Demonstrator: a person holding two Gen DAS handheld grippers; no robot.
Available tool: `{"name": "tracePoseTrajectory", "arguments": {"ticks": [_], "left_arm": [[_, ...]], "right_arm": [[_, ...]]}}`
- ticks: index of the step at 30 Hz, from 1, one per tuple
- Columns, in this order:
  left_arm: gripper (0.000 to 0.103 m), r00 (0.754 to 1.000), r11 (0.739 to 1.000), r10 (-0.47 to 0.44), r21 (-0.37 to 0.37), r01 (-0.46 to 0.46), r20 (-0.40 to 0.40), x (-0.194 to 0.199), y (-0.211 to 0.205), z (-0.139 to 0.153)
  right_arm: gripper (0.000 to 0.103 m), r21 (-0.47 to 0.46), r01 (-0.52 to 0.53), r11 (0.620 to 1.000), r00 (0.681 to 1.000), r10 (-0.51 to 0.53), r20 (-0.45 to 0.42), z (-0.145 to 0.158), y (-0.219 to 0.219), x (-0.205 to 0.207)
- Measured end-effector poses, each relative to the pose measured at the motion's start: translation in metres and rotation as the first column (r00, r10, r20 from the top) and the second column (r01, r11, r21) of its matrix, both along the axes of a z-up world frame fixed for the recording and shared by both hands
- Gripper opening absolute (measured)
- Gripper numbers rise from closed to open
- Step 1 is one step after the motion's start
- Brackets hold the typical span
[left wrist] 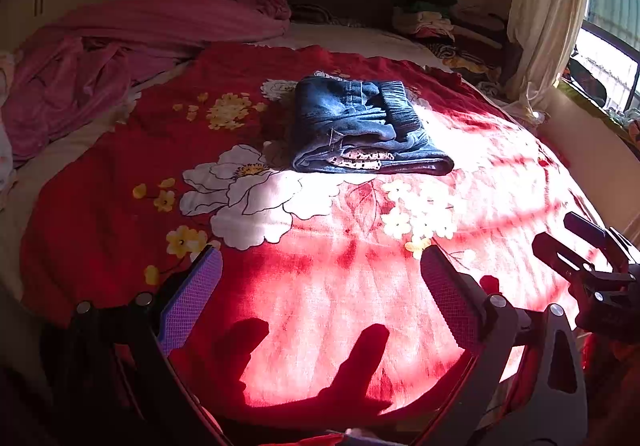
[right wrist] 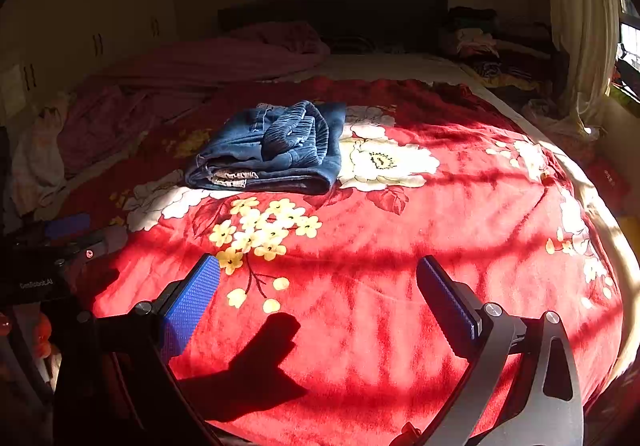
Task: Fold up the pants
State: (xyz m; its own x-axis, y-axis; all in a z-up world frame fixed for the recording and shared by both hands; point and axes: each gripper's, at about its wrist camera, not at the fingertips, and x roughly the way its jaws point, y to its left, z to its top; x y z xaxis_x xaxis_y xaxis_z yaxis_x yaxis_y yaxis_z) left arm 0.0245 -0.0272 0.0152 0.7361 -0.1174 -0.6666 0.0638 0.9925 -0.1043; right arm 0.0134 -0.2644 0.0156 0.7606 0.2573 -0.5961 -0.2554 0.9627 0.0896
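Folded blue pants [left wrist: 366, 126] lie in a compact bundle on a red floral blanket [left wrist: 100, 206] spread across a bed, partly in sunlight, with a patterned lining showing at the near fold. Both claws hover over the near end of the blanket, well short of the pants. The left claw [left wrist: 320, 298] is spread wide with nothing between its purple pads, and the right claw [right wrist: 318, 298] is likewise spread and empty, its blue pads apart. A crumpled pink quilt [left wrist: 140, 30] is heaped at the far left of the bed, clothes [left wrist: 436, 22] are piled by the headboard, and a pale curtain [left wrist: 548, 6] hangs at the window on the right.
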Motion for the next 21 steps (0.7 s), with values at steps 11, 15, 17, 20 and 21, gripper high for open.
{"name": "tracePoseTrajectory", "arguments": {"ticks": [11, 15, 17, 20, 21], "left_arm": [[0.093, 1.0, 1.0, 0.004, 0.002, -0.004, -0.003, -0.0001, 0.0013, -0.0003], [0.093, 1.0, 1.0, 0.001, 0.001, -0.001, -0.003, 0.0, 0.0006, 0.0], [0.093, 1.0, 1.0, 0.001, 0.0, -0.001, -0.003, 0.0001, 0.001, -0.0005], [0.093, 1.0, 1.0, 0.0, 0.001, 0.0, -0.005, 0.0001, 0.0008, -0.001], [0.093, 1.0, 1.0, -0.001, 0.001, 0.001, -0.004, -0.0007, -0.0002, -0.001]], "right_arm": [[0.098, 0.002, -0.001, 1.0, 1.0, 0.001, 0.0, 0.0, -0.0003, -0.0006], [0.098, 0.003, -0.002, 1.0, 1.0, 0.002, 0.001, 0.0002, -0.0002, -0.0003], [0.098, 0.003, -0.003, 1.0, 1.0, 0.003, -0.001, 0.0, -0.0005, -0.0004], [0.098, 0.001, -0.002, 1.0, 1.0, 0.002, 0.0, -0.0001, -0.0008, -0.0001], [0.098, 0.002, -0.002, 1.0, 1.0, 0.002, -0.002, -0.0001, -0.0008, -0.0001]]}}
